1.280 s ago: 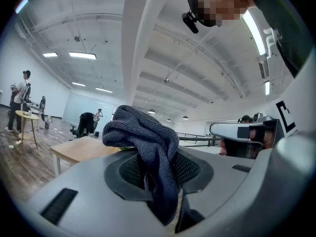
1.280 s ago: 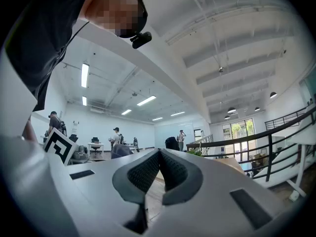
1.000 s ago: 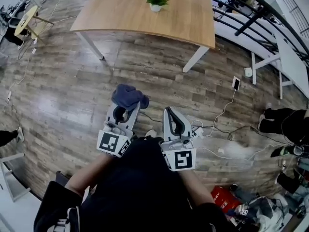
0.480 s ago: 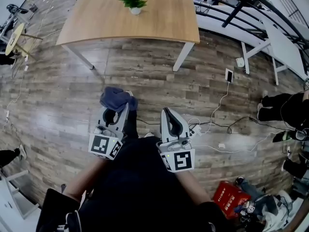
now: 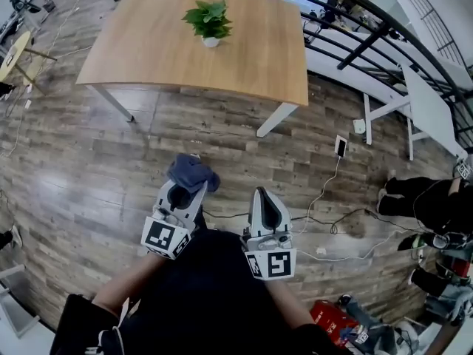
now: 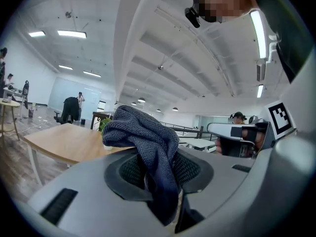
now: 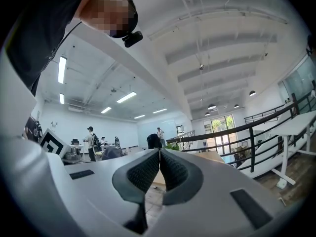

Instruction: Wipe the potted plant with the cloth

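Left tongs [image 6: 160,169]: clenched on the cloth [image 6: 148,142]. The fabric is pinched between the pads and bunches up and forward over the tips.
Right tongs [image 7: 159,154]: clenched, pads meeting, nothing between them.
Plant [image 5: 209,21]: stands upright in a small white pot on the far half of the counter [image 5: 148,58], nothing else around it.
Bearing: in the head view the plant lies ahead of both tongs. It is almost in line with the left pair, a little to its right, and off to the left of the right pair.
Nearer hand: the left, by a slight margin, and it carries the cloth.
Axis: stem and pot vertical, leaves spreading level above the rim. Both tongs point roughly level toward it.
Gap: well apart. A stretch of floor [image 5: 111,146] and the near edge of the counter lie between tongs and plant.
Left gripper view: a patch of green shows just behind the cloth's left edge, so the line is nearly true.
Step, as judged: approach. Wiping not yet begun.
Next move, as judged: close the gap and bring the cloth to the leaves from the near side. The free right tongs could steady the pot.
Risk, as judged: a light pot may slide or tip under a sideways wipe.
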